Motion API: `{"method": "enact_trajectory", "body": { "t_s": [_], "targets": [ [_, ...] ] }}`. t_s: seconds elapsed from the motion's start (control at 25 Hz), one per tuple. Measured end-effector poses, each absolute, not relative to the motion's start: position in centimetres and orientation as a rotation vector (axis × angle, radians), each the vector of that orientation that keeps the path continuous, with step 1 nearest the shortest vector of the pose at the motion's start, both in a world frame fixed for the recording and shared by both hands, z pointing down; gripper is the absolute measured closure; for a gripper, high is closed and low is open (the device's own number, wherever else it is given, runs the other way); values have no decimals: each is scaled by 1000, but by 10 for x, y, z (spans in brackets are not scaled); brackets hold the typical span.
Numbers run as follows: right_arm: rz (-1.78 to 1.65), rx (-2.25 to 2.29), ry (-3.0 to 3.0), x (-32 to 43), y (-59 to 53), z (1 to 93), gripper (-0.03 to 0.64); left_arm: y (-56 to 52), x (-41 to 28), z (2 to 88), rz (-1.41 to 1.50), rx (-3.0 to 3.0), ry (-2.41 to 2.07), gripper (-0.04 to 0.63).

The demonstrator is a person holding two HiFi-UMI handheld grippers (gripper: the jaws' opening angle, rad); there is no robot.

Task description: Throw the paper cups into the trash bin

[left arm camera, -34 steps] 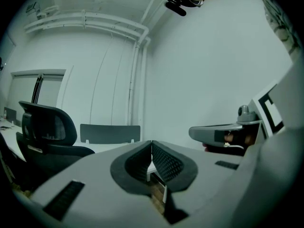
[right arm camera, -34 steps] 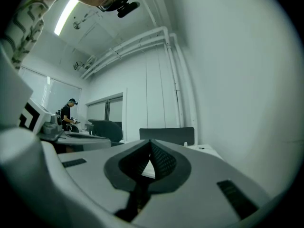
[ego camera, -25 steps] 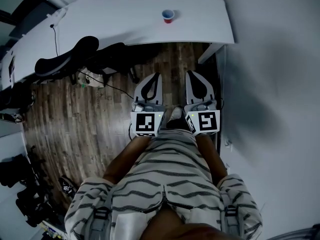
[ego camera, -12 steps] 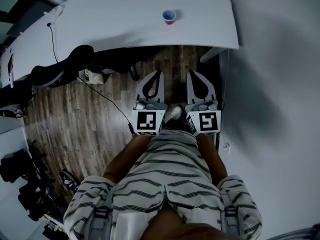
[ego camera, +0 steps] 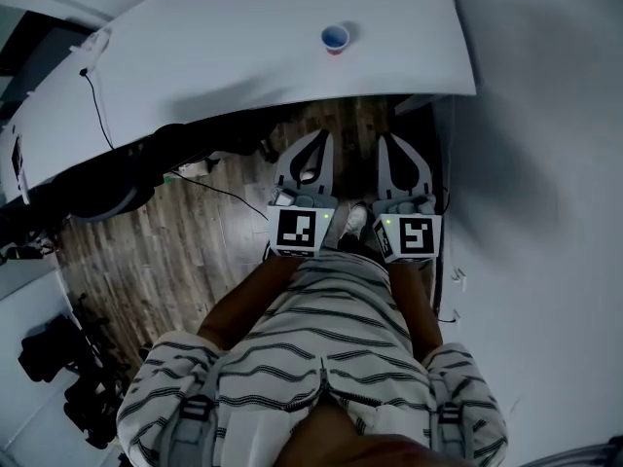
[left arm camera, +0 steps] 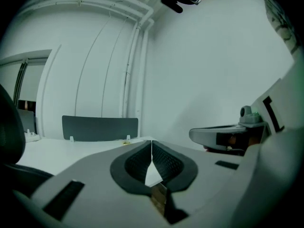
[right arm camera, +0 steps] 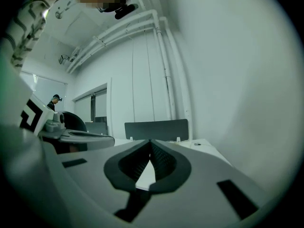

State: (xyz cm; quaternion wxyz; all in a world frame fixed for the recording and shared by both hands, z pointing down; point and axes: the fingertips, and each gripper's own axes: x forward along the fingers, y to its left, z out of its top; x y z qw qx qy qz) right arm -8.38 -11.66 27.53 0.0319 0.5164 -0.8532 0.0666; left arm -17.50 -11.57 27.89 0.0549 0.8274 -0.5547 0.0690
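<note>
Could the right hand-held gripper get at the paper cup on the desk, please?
Probably yes: the paper cup stands alone on the desk, nothing before it; the right hand-held gripper must first open its shut jaws.

Cup (ego camera: 335, 38) prob. paper; desk (ego camera: 224, 56) smooth matt; floor (ego camera: 165, 251) wood.

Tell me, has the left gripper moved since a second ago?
Yes. The left gripper has come forward: its tip is closer to the front edge of the white table, with less wood floor between them.
</note>
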Motion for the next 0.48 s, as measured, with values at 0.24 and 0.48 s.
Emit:
{"method": "enact_trajectory", "body": {
  "t_s": [0.24,0.48],
  "targets": [
    [229,1655,-2574,-96,-142,280,607,-153,-184,292,253,2541,-1630,571],
    [244,1671,-2544,-103,-157,289,607,-186,-189,308,272,2527,-1613,571]
  ]
}}
